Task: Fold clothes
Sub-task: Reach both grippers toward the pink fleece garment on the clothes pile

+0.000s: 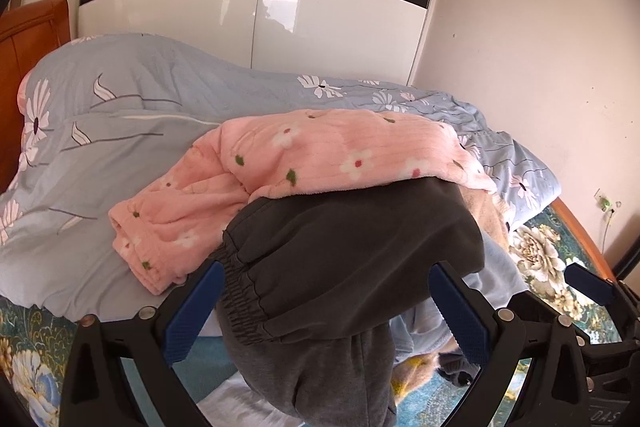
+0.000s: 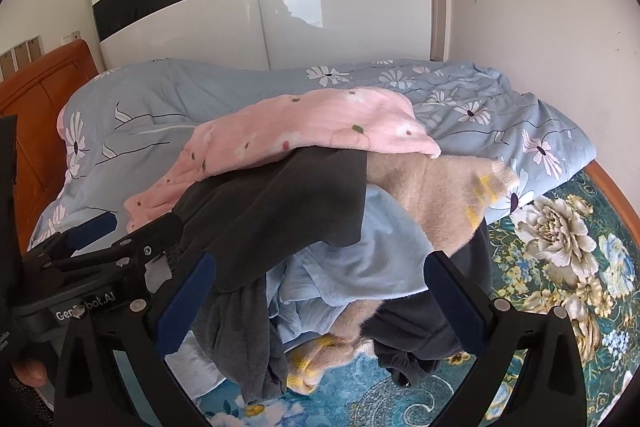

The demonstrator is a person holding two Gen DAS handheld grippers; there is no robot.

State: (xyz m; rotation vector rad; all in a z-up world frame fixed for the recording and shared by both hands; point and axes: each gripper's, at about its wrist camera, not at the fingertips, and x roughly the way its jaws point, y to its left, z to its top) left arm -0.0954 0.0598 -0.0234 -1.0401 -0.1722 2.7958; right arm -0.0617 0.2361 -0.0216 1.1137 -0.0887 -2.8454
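A pile of clothes lies on the bed. Dark grey sweatpants [image 1: 344, 259] with an elastic waistband sit in front, draped over the pile's edge. My left gripper [image 1: 326, 311] is open, its blue fingers wide apart on either side of the waistband. A pink floral fleece garment [image 1: 320, 155] lies behind them. My right gripper [image 2: 318, 301] is open over a light blue garment [image 2: 372, 247], a tan sweater [image 2: 440, 195] and another dark garment [image 2: 420, 335]. The pink fleece [image 2: 320, 123] tops the pile, and the grey sweatpants [image 2: 280, 211] hang at its left.
The bed carries a grey-blue flowered duvet [image 1: 140, 147] over a teal floral sheet [image 2: 560, 259]. An orange wooden headboard [image 1: 28, 43] stands at left. A white wardrobe with a black band [image 1: 256, 7] and a wall [image 1: 540, 67] close the far side. A person's thumb [image 2: 32, 373] shows at bottom left.
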